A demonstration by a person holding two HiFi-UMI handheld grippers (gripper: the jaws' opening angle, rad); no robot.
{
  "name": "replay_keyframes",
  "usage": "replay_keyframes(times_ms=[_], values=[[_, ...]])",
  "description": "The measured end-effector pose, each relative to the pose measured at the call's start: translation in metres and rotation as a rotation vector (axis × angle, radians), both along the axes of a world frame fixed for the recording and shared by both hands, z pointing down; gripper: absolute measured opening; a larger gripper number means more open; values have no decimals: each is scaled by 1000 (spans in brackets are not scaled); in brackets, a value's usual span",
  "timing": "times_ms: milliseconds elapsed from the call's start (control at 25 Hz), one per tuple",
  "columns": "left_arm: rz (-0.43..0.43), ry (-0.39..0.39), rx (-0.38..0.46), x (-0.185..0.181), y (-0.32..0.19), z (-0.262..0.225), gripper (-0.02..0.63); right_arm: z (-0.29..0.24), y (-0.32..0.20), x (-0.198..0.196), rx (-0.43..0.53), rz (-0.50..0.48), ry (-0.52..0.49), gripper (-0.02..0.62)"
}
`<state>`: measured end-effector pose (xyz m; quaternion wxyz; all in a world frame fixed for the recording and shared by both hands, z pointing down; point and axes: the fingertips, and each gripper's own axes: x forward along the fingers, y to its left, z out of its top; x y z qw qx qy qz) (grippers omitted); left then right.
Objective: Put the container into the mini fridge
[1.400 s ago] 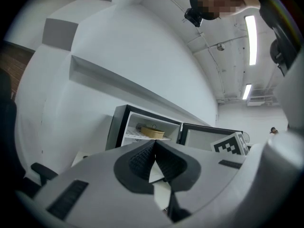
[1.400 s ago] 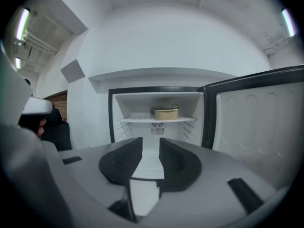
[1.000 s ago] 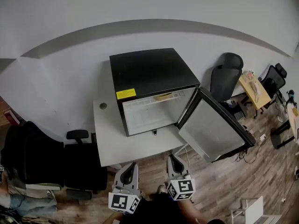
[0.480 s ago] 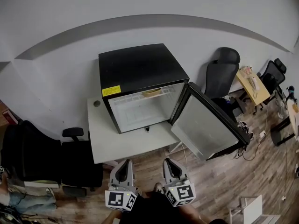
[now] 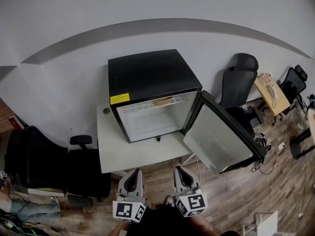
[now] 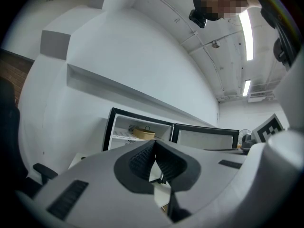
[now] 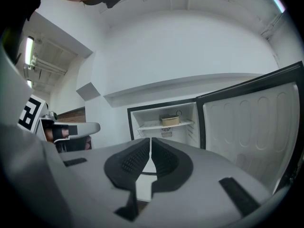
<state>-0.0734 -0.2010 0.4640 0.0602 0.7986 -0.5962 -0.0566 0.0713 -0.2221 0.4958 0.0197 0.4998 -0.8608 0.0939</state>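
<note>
**Container shelved, door open**

The tan container [image 5: 163,101] sat on the upper shelf inside the mini fridge [image 5: 152,75], toward the shelf's right end. The door [image 5: 219,136] hung wide, reaching out past the edge of the white table [image 5: 142,154]. The left gripper [image 5: 136,172] and right gripper [image 5: 180,169] were both back from the table, jaws pressed together on nothing. The placing looked done. If the door was to be shut, a hard swing could jolt the fridge and slide the container along the shelf.

White wall [image 5: 147,4], wood floor [image 5: 231,195] — black office chairs [image 5: 238,82]
</note>
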Motion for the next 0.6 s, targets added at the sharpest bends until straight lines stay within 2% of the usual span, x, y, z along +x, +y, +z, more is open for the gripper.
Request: replay_keyframes(times_ms=[600], values=[[-14, 1, 5, -1, -2, -2, 8, -1, -3, -1, 4, -12, 4, 26]])
